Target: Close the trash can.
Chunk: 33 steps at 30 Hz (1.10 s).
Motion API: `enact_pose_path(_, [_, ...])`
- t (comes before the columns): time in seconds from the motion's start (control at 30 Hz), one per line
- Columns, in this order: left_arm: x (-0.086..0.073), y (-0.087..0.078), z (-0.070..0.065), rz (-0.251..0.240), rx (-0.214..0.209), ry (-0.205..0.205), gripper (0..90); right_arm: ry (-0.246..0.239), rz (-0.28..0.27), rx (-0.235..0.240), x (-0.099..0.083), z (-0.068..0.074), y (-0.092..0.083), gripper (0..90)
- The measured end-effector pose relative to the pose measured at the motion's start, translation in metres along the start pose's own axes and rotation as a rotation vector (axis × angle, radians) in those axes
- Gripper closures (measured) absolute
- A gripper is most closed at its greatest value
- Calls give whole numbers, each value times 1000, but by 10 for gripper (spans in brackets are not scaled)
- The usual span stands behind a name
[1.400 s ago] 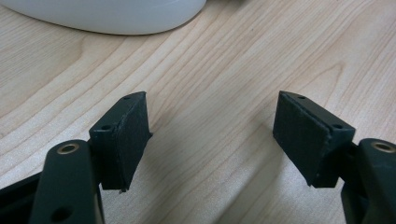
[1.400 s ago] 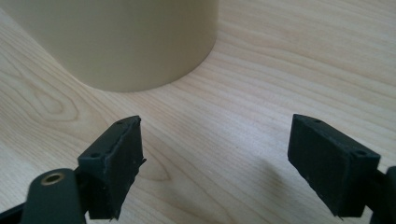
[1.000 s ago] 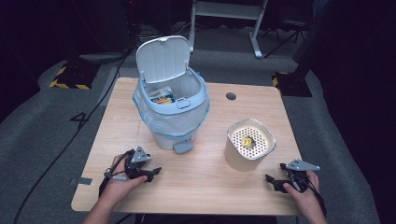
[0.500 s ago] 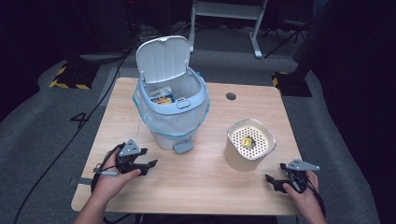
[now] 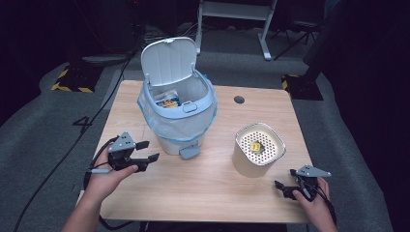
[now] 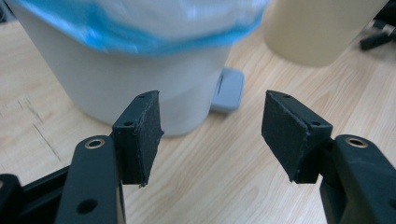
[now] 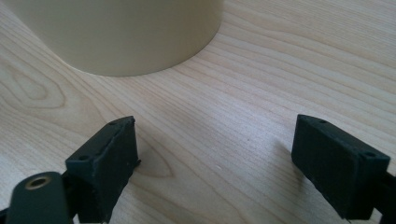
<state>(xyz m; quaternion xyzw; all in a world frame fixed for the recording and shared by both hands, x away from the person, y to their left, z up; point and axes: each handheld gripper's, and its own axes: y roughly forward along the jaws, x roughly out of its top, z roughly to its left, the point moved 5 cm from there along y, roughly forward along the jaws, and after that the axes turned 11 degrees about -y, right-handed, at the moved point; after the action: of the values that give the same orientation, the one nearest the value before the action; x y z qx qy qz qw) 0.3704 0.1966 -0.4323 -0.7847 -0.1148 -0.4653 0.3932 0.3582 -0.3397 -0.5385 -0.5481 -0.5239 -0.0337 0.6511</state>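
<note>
On the table, upright bin (image 5: 179, 116)

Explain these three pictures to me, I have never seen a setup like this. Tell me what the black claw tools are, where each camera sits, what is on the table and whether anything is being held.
A person sits at a wooden table and holds a two-jaw gripper in each hand. The high view looks down from above the person. The other two pictures come from cameras riding on the grippers, looking along their black jaws.

On the table stand a white pedal bin with a blue liner bag, its lid flipped up and some packaging inside, and a cream round container with a perforated top and a small yellow thing on it.

The left gripper hovers beside the bin, facing its grey pedal; its jaws have just been closing slightly, with nothing between them. The right gripper rests low near the container, open and empty.
</note>
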Motion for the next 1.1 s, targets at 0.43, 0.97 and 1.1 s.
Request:
enact_pose_path(0.43, [51, -31, -1, -31, 38, 65, 382, 0, -1, 1, 0, 0, 0, 145])
enact_pose_path(0.97, [117, -61, 5, -111, 62, 64, 385, 0, -1, 1, 0, 0, 0, 144])
enact_pose_path(1.1, [136, -66, 7, -166, 72, 57, 413, 1, -2, 1, 0, 0, 0, 145])
